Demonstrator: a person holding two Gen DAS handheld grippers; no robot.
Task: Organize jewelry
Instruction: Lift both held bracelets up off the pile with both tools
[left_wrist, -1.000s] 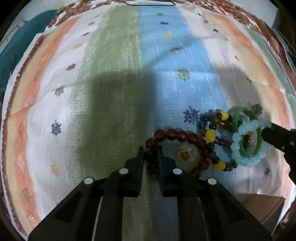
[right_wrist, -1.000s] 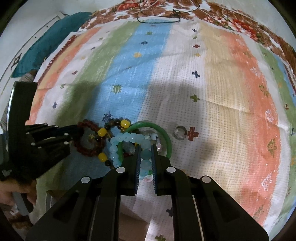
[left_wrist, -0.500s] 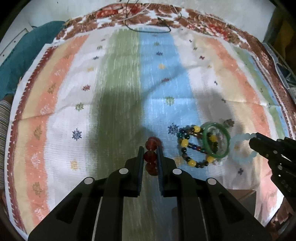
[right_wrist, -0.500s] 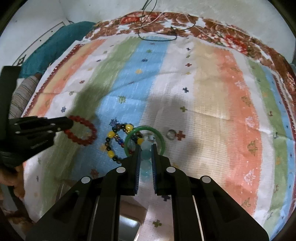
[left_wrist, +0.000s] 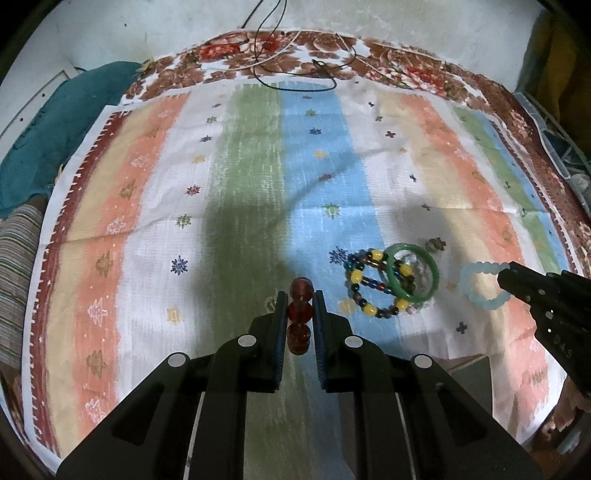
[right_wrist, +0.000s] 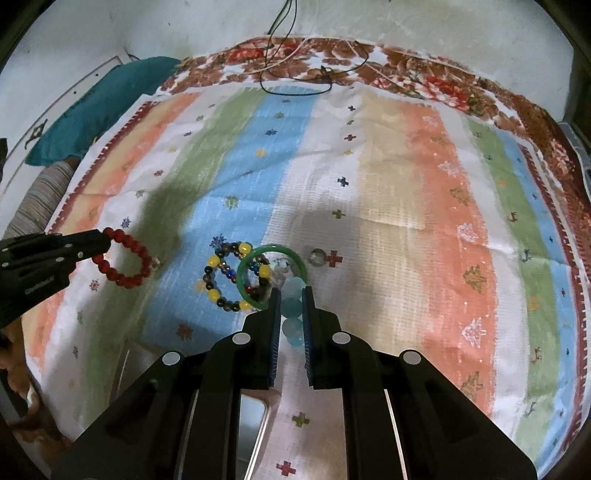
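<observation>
My left gripper (left_wrist: 300, 300) is shut on a dark red bead bracelet (left_wrist: 300, 312), held above the cloth; the bracelet hangs as a ring in the right wrist view (right_wrist: 125, 258). My right gripper (right_wrist: 291, 295) is shut on a pale blue bead bracelet (right_wrist: 291, 306), seen as a ring in the left wrist view (left_wrist: 484, 286). On the striped cloth lie a green bangle (left_wrist: 413, 271), a multicolour bead bracelet with yellow beads (left_wrist: 369, 284) and a small clear ring (right_wrist: 317, 256).
The striped cloth (left_wrist: 258, 184) covers a bed with a floral cover (left_wrist: 406, 70). Cords (left_wrist: 295, 74) lie at the far edge. A teal cloth (left_wrist: 55, 129) is at the far left. A box edge (right_wrist: 255, 413) shows under my right gripper.
Both grippers rose and pulled back, lifting the red bracelet left and the pale blue bracelet right, away from the pile. The green bangle and multicolour bracelet stayed on the cloth.
</observation>
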